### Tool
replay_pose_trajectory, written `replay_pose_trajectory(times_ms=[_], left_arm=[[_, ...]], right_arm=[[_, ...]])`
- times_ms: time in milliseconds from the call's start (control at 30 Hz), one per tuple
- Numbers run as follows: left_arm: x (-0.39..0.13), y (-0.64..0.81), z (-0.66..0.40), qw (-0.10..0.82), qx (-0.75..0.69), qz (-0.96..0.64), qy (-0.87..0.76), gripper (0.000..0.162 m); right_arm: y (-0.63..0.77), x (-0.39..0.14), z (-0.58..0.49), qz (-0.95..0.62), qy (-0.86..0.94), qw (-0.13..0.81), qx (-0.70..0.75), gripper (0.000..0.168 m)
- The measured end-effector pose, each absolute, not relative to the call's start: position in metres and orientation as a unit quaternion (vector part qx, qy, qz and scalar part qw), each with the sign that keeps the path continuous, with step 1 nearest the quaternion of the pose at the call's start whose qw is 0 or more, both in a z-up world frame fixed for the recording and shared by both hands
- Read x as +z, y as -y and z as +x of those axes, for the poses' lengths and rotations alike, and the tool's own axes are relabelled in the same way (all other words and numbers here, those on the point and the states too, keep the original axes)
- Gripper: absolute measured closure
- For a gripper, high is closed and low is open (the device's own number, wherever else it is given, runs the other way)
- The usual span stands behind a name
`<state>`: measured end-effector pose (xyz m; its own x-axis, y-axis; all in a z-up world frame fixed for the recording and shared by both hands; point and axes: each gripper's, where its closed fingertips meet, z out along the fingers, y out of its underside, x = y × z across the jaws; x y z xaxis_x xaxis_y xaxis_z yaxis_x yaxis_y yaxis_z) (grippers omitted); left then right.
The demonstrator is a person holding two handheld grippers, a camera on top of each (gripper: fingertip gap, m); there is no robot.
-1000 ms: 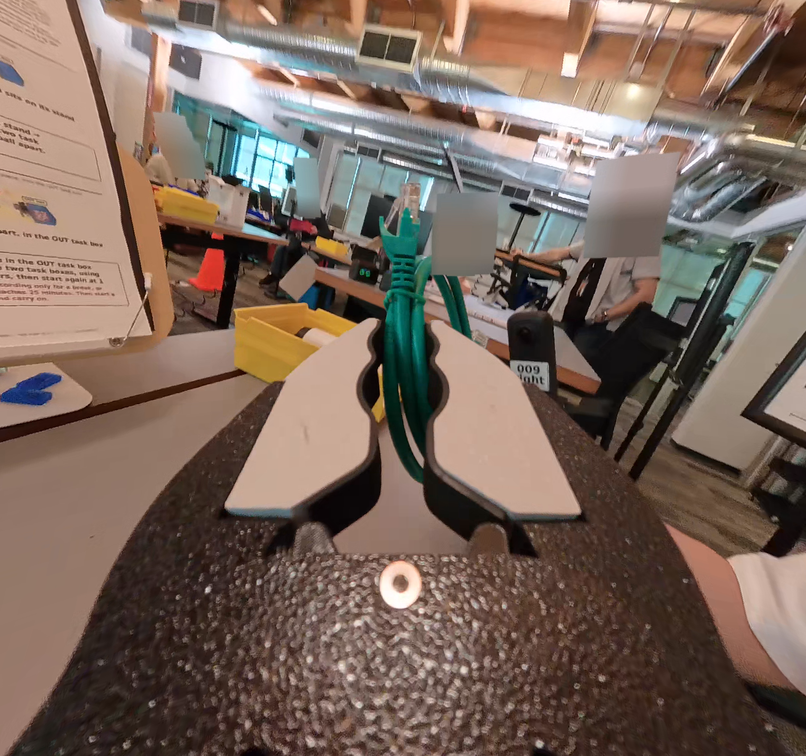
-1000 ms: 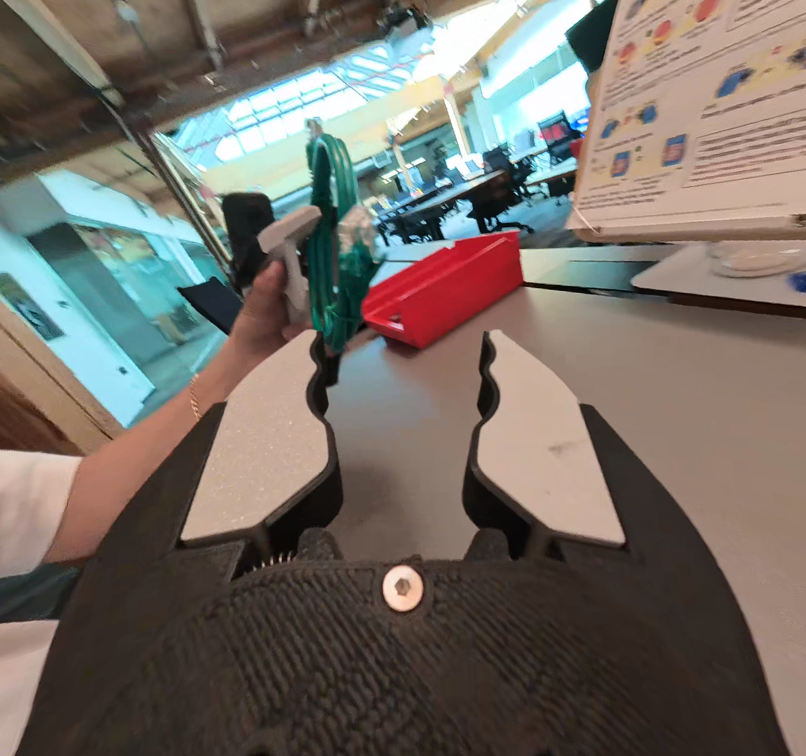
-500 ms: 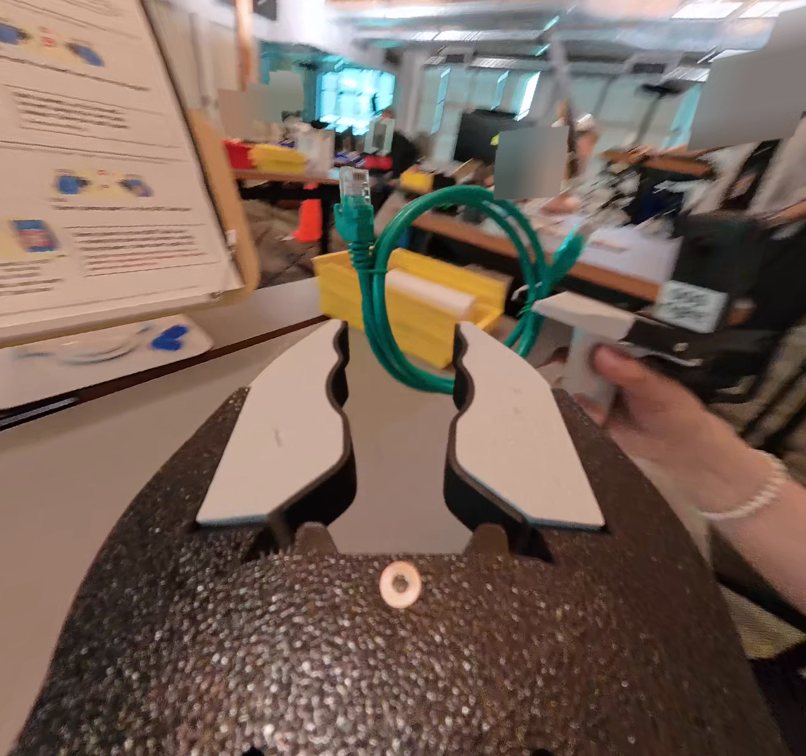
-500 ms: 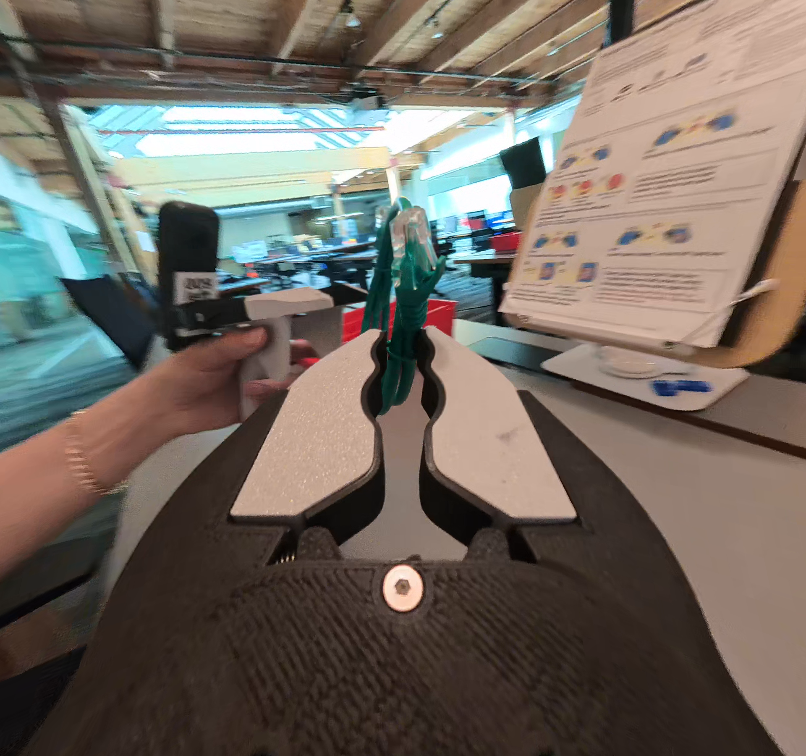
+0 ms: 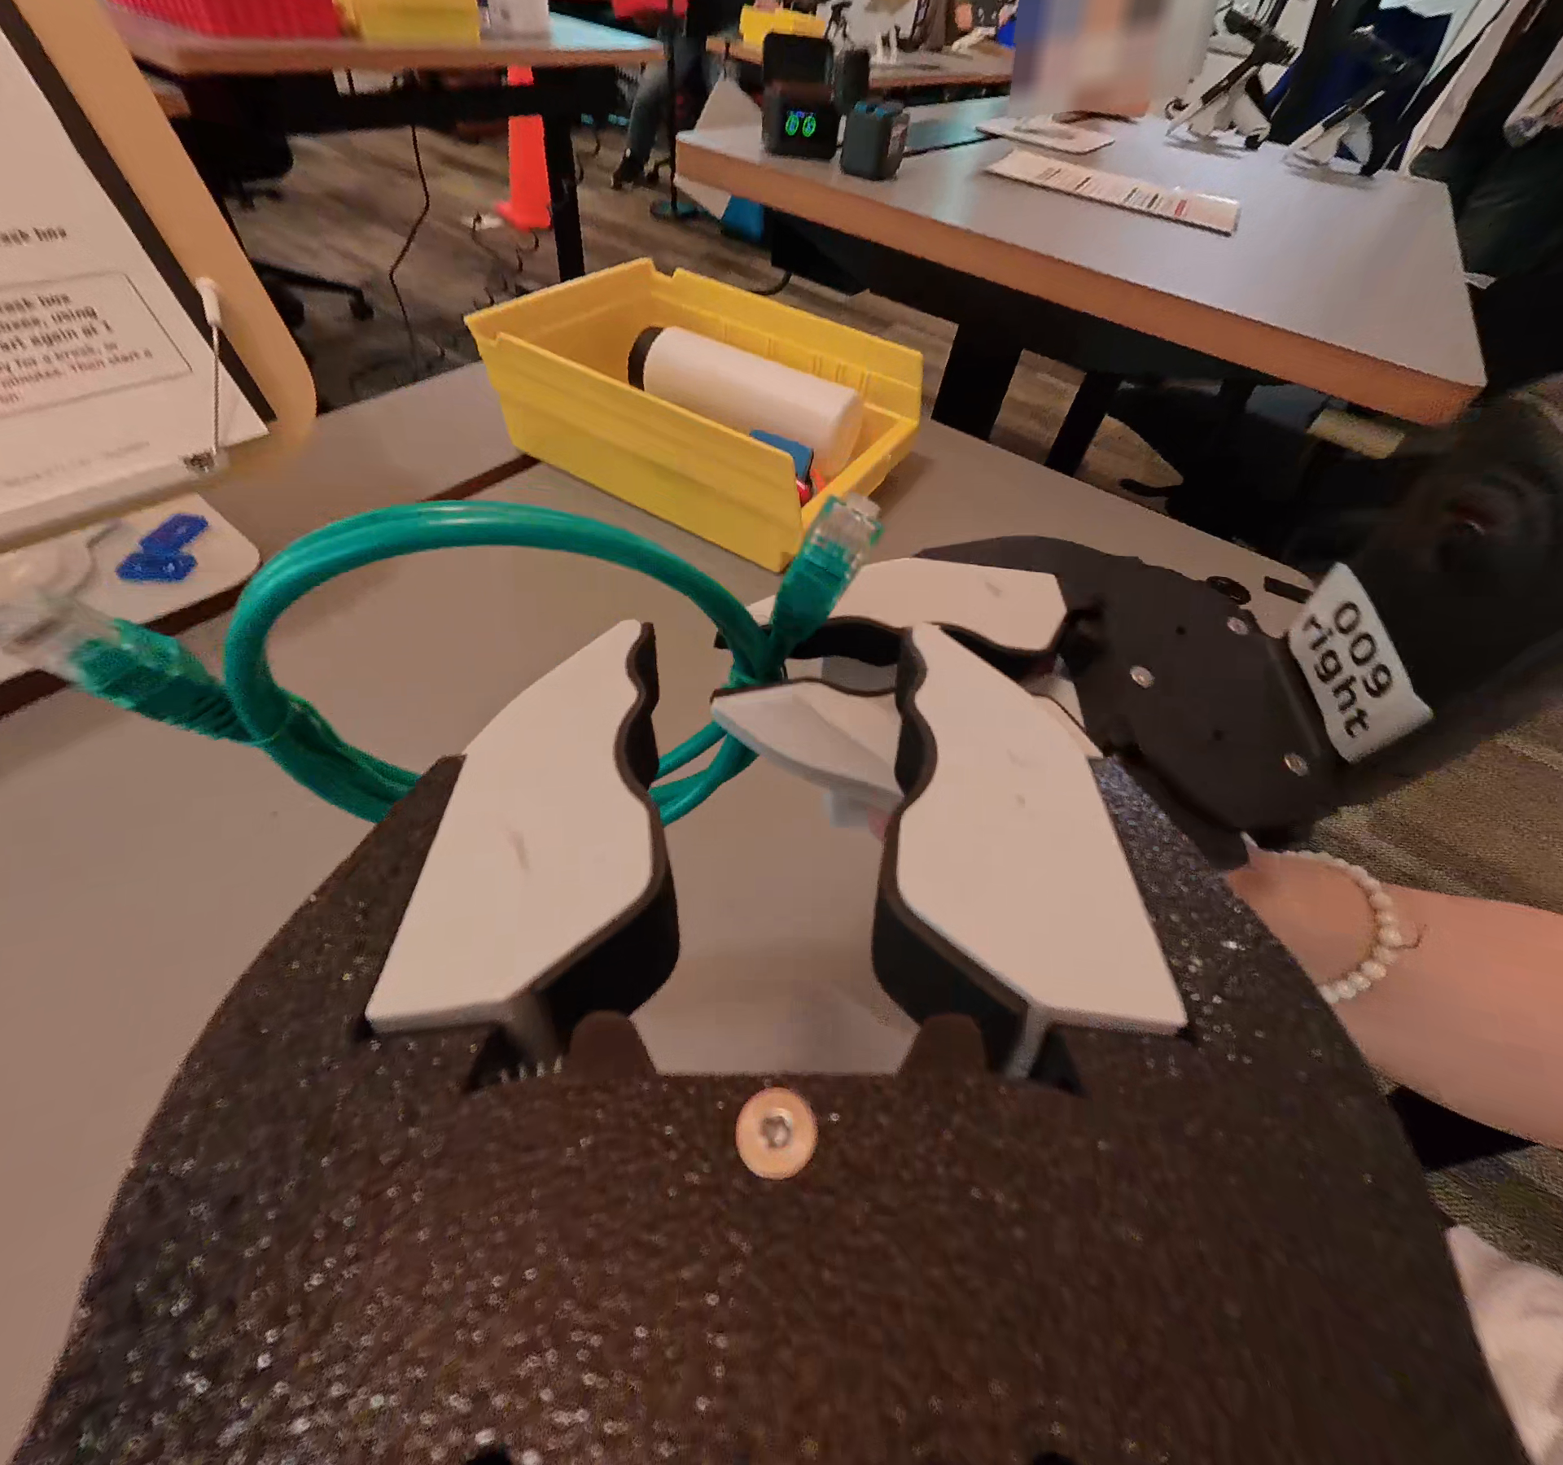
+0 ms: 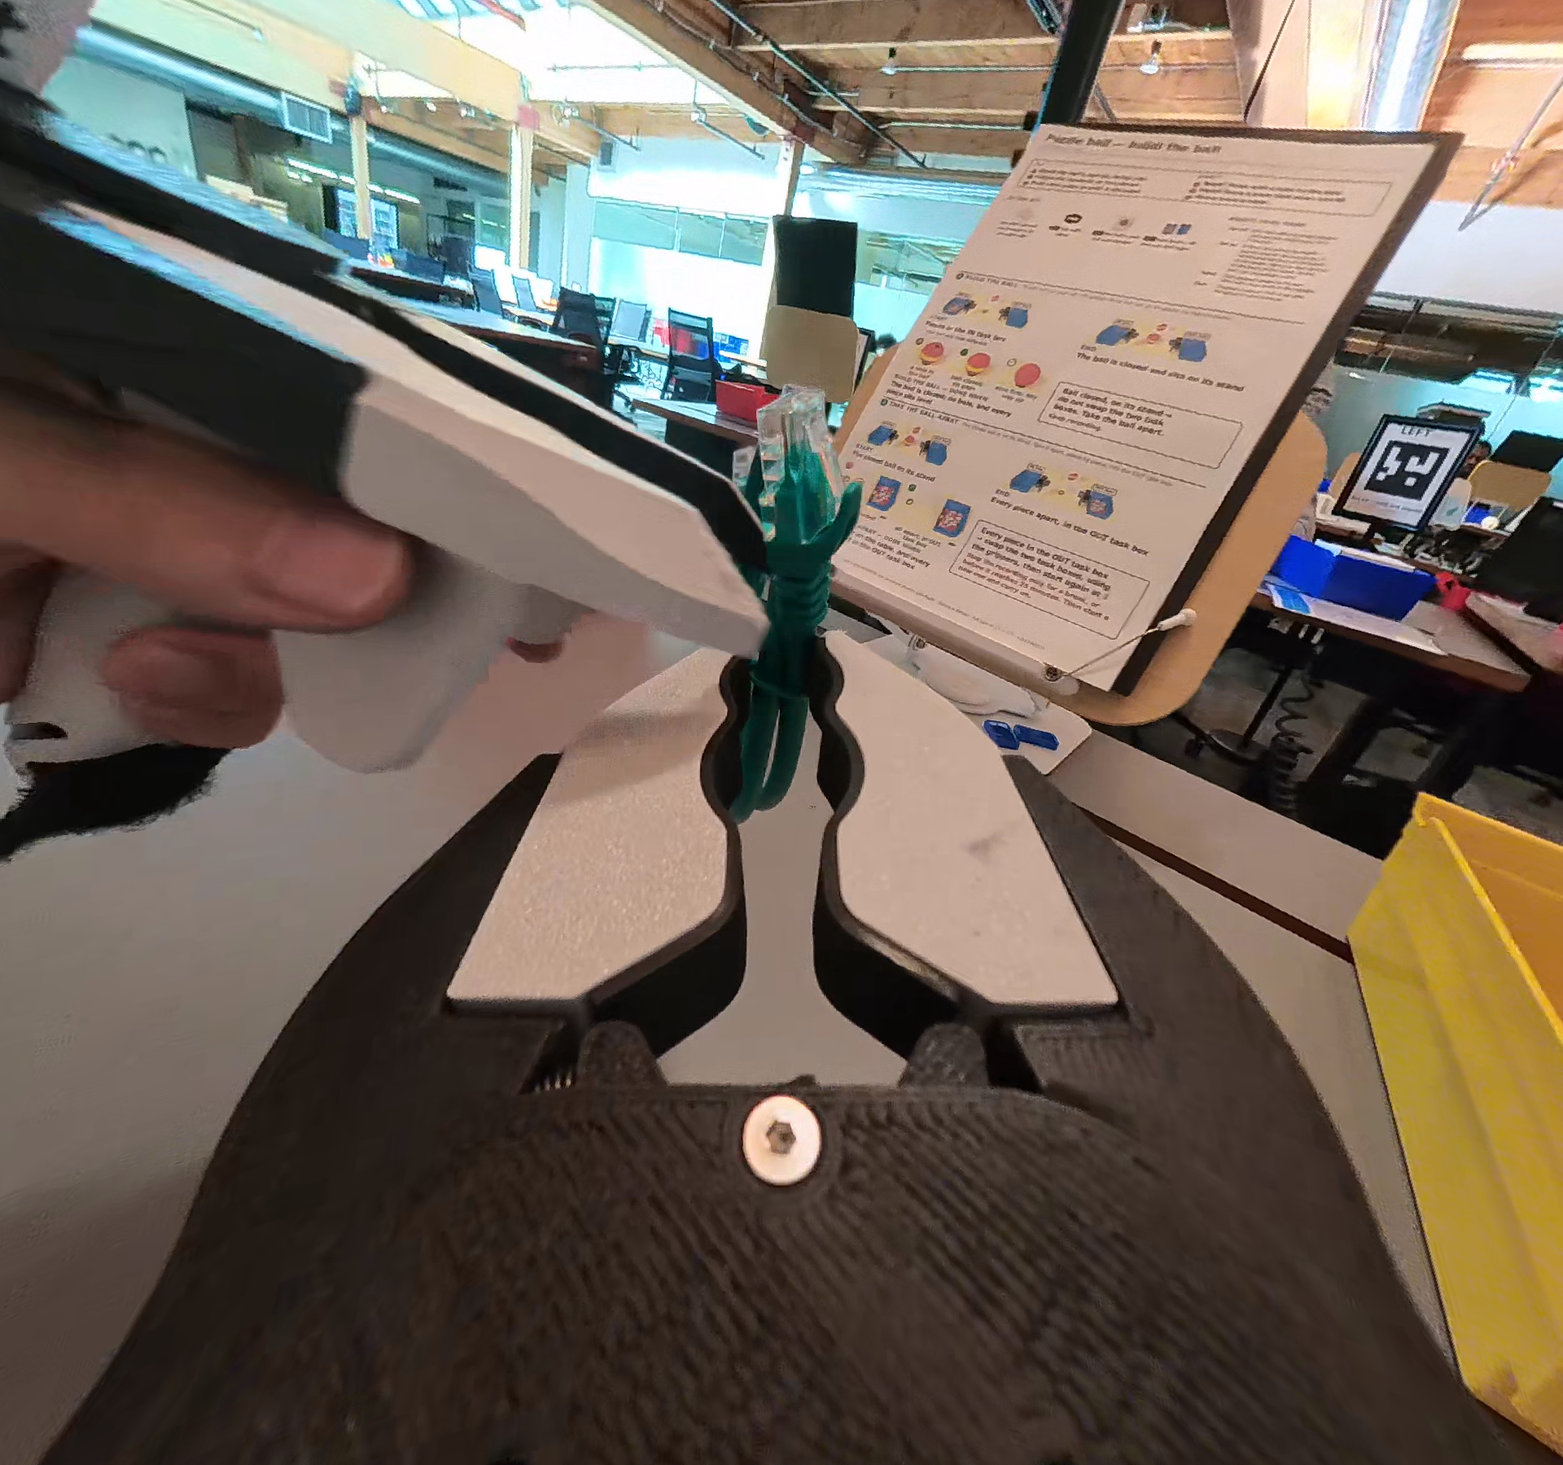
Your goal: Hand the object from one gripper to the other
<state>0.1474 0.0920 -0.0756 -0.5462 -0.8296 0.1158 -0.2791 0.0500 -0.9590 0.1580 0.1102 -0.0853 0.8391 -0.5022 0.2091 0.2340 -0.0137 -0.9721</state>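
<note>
Holding the green cable (image 6: 782, 646), my right gripper (image 6: 778, 689) pinches its coil above the grey table (image 5: 169, 875).
My left gripper (image 5: 774, 714) stands released; yellow bin (image 5: 668, 427) at twelve o'clock, open workshop behind.

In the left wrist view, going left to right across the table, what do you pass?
Paper stand → blue pieces → green cable loop → yellow bin → right hand-held gripper, shut on the cable.
</note>
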Motion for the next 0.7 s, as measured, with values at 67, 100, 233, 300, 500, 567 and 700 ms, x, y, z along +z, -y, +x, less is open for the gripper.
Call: replay_pose_trajectory(times_ms=[67,100,233,300,500,567,700], left_arm=[[-0.079,-0.09,0.149,0.234,-0.558,-0.415,-0.679,0.113],[-0.079,-0.091,0.151,0.236,-0.56,-0.42,-0.674,0.117],[-0.078,-0.098,0.151,0.267,-0.566,-0.41,-0.664,0.137],[-0.075,-0.1,0.151,0.286,-0.577,-0.39,-0.658,0.142],[-0.049,-0.116,0.143,0.292,-0.633,-0.321,-0.641,0.143],[-0.039,-0.105,0.123,0.216,-0.683,-0.249,-0.652,0.143],[-0.024,-0.095,0.08,0.043,-0.762,-0.132,-0.632,0.143]], right_arm=[[-0.115,-0.087,0.153,-0.666,-0.093,0.689,-0.271,0.156],[-0.117,-0.089,0.152,-0.668,-0.09,0.687,-0.273,0.155],[-0.12,-0.088,0.147,-0.662,-0.079,0.697,-0.263,0.155],[-0.122,-0.088,0.143,-0.663,-0.07,0.707,-0.235,0.153],[-0.107,-0.074,0.145,-0.636,-0.101,0.765,-0.026,0.095],[-0.1,-0.076,0.149,-0.624,-0.138,0.762,0.106,0.089],[-0.09,-0.067,0.142,-0.535,-0.157,0.761,0.332,0.094]])
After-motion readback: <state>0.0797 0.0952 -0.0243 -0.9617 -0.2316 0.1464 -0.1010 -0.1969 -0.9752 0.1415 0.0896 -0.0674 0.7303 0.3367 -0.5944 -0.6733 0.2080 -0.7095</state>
